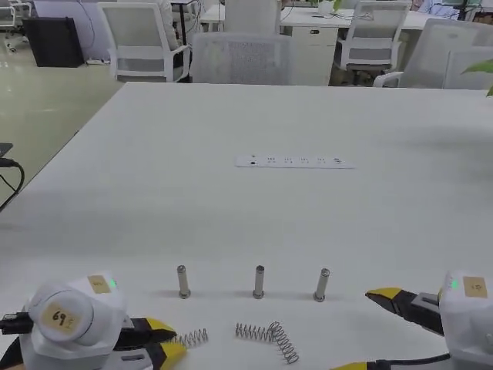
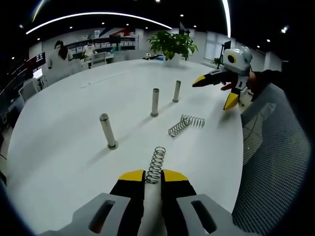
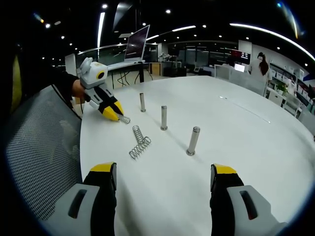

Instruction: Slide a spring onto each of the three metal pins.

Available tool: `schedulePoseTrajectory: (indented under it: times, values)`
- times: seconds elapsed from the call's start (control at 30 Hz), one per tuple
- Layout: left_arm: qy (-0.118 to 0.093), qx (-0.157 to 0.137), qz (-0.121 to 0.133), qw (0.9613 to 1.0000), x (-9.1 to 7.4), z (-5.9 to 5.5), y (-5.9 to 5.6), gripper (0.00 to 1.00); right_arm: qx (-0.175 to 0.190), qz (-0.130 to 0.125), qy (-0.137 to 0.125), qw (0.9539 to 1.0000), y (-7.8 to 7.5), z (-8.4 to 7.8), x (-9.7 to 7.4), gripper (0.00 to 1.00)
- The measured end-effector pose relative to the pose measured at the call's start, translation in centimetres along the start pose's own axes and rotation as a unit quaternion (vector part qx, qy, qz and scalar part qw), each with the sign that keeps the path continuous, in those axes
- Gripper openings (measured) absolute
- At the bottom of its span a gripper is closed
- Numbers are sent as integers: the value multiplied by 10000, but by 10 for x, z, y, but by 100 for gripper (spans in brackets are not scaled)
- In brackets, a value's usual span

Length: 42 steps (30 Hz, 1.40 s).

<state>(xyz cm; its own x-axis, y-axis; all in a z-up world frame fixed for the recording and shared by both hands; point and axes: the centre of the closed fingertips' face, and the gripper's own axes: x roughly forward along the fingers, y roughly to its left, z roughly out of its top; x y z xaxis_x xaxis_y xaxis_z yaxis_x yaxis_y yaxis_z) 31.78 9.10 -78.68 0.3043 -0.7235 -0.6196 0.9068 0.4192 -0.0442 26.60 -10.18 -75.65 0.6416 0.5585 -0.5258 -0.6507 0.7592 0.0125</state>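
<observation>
Pins (image 1: 259, 282) all bare, upright on the table (image 1: 246, 123); my left gripper (image 2: 153, 176) has its jaws pinched on the near end of one spring (image 2: 156, 162) lying flat, while my right gripper (image 3: 162, 169) sits spread wide and empty. Main hazard, I judge: an end-only pinch lets the coil droop, buckle or flick free when I lift it toward the nearest pin (image 2: 107, 130). The two other springs (image 2: 184, 124) lie touching and may tangle.

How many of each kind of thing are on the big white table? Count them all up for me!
Metal pins: 3
Springs: 3
Power strip: 1
Total: 7
</observation>
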Motion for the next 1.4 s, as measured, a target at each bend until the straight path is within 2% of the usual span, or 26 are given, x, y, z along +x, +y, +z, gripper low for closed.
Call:
schedulePoseTrajectory:
  times: [0.2,0.57,0.83,1.4]
  values:
    - [33,63,8,10000,0,-2,-1,9,-6,3,-6,10000,0,1,0,77]
    - [64,140,67,9999,1,-2,1,3,-12,6,-8,10000,1,1,0,77]
    - [58,211,60,9997,-1,-1,0,3,-9,-3,-21,10000,0,1,-1,77]
    - [-212,525,-153,9983,-13,28,-18,3,-52,-80,-144,9999,-3,11,-10,76]
